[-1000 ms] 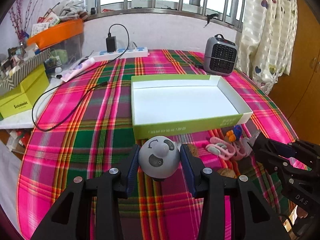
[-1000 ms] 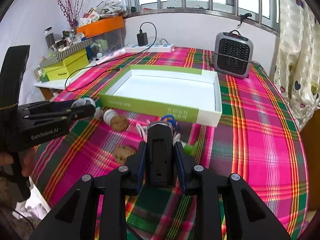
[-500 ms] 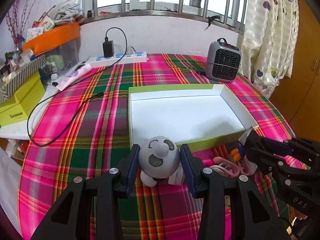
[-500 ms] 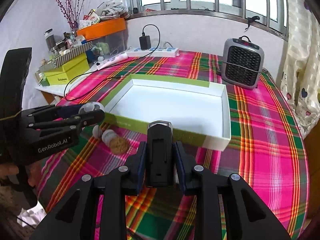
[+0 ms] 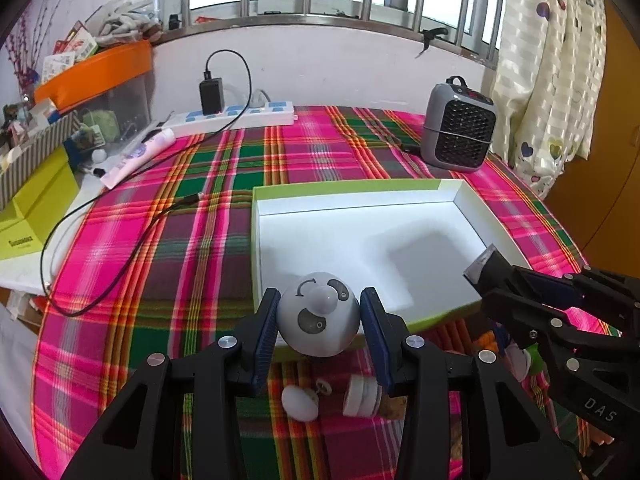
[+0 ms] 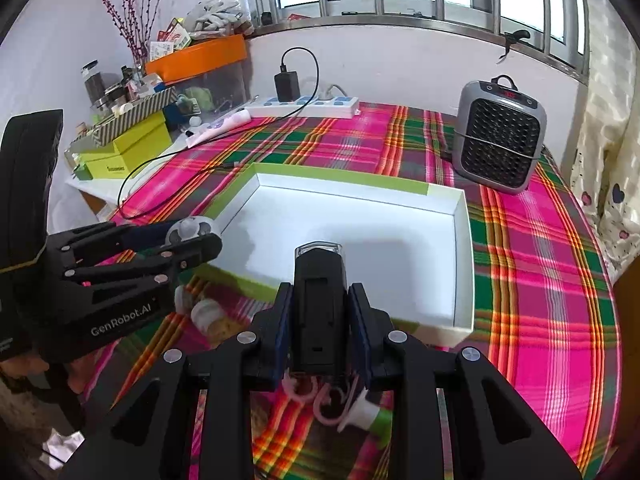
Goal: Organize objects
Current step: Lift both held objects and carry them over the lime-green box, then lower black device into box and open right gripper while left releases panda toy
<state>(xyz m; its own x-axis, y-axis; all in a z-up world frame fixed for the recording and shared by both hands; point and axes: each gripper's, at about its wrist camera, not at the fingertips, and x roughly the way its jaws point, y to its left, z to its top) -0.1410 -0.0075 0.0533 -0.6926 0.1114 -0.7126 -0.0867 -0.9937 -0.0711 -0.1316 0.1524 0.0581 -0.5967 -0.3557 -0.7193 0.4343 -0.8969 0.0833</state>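
My left gripper (image 5: pixel 318 320) is shut on a grey round toy with a face (image 5: pixel 318 314), held above the near left corner of the open green-and-white box (image 5: pixel 348 188). My right gripper (image 6: pixel 320 320) is shut on a black rectangular device (image 6: pixel 319 300), held over the near edge of the same box (image 6: pixel 340 182). Each gripper shows in the other view: the right gripper (image 5: pixel 480 270) with the device, the left gripper (image 6: pixel 196 234) with the toy (image 6: pixel 192 227). Small items lie on the cloth below: a white ball (image 5: pixel 300 402), a white cap with a cork (image 5: pixel 366 394), pink loops (image 6: pixel 320 400).
A grey heater (image 5: pixel 458 136) stands behind the box. A power strip (image 5: pixel 236 114) with a charger and a black cable (image 5: pixel 120 216) lies at the back left. Yellow boxes (image 5: pixel 36 208) and an orange bin (image 5: pixel 96 68) crowd the left side. Curtain (image 5: pixel 552 60) at right.
Both grippers have risen and moved forward with their objects, from over the cloth in front of the box to above its near edge. The small items stayed on the cloth.
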